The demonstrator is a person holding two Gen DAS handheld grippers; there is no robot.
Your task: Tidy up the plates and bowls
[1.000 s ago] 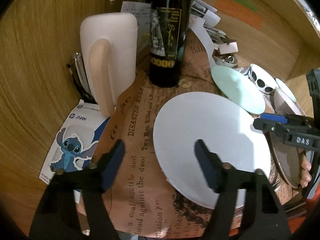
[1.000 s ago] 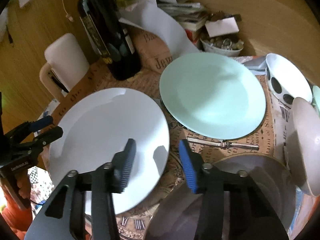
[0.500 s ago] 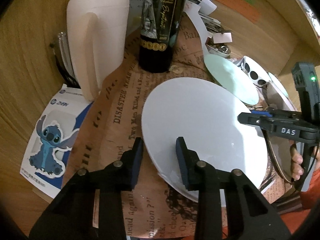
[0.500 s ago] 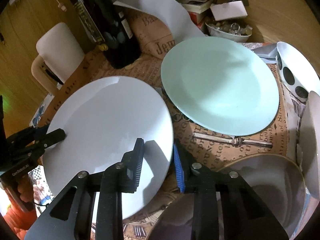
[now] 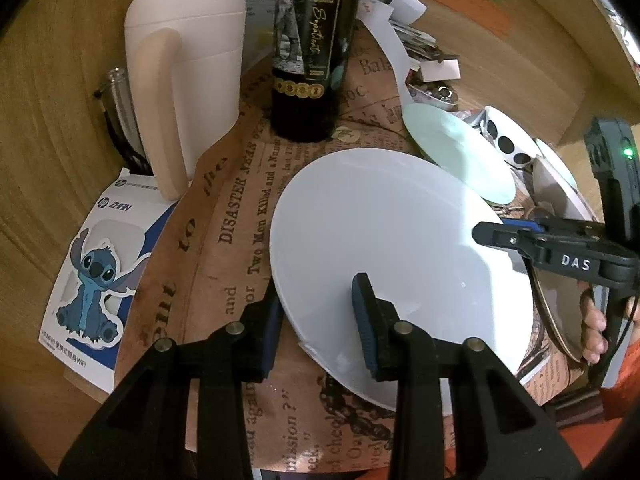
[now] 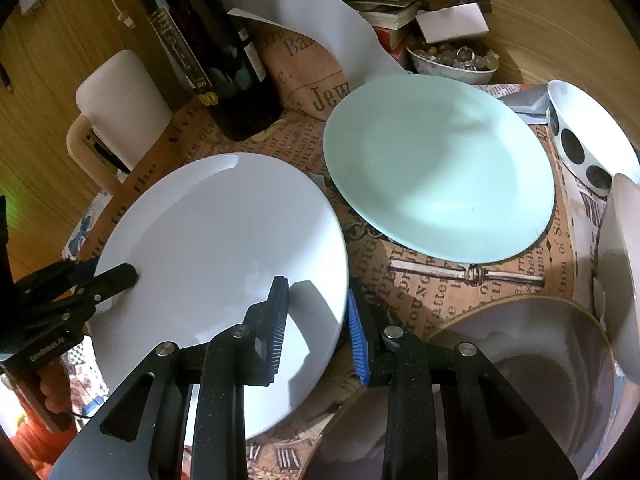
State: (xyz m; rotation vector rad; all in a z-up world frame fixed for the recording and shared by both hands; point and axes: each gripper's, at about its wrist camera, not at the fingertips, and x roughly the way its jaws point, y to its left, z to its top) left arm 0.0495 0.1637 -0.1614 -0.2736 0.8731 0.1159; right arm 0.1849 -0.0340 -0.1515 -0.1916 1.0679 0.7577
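Note:
A large white plate (image 5: pixel 392 240) (image 6: pixel 224 240) lies over the newspaper-print cloth (image 5: pixel 240 216). My left gripper (image 5: pixel 320 324) is shut on its left rim, one blue pad under the edge and one on top. My right gripper (image 6: pixel 316 332) is shut on the opposite rim, and its black tip (image 5: pixel 496 236) shows on the plate in the left wrist view. The left gripper's tip (image 6: pixel 116 276) shows at the plate's far side in the right wrist view. I cannot tell whether the plate still rests on the cloth. A mint-green plate (image 6: pixel 436 168) lies just behind it.
A dark wine bottle (image 5: pixel 312 48) and a white jug (image 5: pixel 188 72) stand behind the white plate. A gold-rimmed grey plate (image 6: pixel 520 380), a beige bowl (image 6: pixel 620 260) and a dotted bowl (image 6: pixel 588 136) crowd the right. A trinket bowl (image 6: pixel 452 60) and papers fill the back.
Both grippers stood open around the white plate's rims a second ago; both have closed onto it. The left gripper also moved in closer to the plate.

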